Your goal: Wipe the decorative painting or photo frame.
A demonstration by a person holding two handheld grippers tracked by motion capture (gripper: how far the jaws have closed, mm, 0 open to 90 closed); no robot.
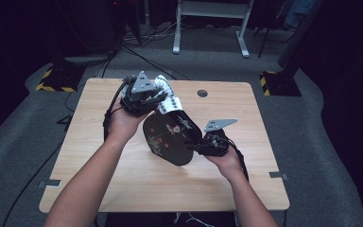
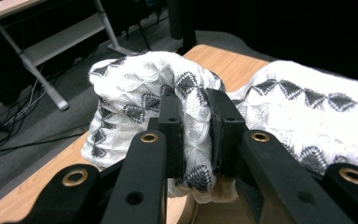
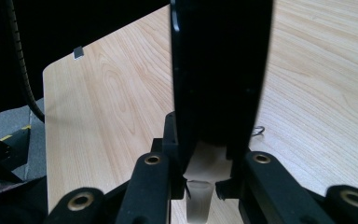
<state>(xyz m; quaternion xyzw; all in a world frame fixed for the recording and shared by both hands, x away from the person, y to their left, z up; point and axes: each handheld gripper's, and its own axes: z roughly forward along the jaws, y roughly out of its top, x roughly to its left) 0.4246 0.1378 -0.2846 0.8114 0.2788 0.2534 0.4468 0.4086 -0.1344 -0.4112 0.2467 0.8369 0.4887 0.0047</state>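
From the high view, your left gripper (image 1: 157,97) holds a white patterned cloth cover (image 1: 169,100) at the far end of a black round fan (image 1: 172,137), which stands tilted on edge above the wooden table (image 1: 123,184), while your right gripper (image 1: 199,145) grips the fan at its near side. The cover appears bunched at the fan's top, with most of the black face bare, so I judge the covering (or uncovering) is only partly done; which way it goes the pictures don't settle. In the left gripper view, your jaws are pinched tight on a fold of the cloth cover (image 2: 135,88), fabric squeezed between the pads. In the right gripper view, your jaws are clamped on the fan's (image 3: 221,70) pale handle (image 3: 205,172), where the dark blade meets it, above the table (image 3: 116,112).
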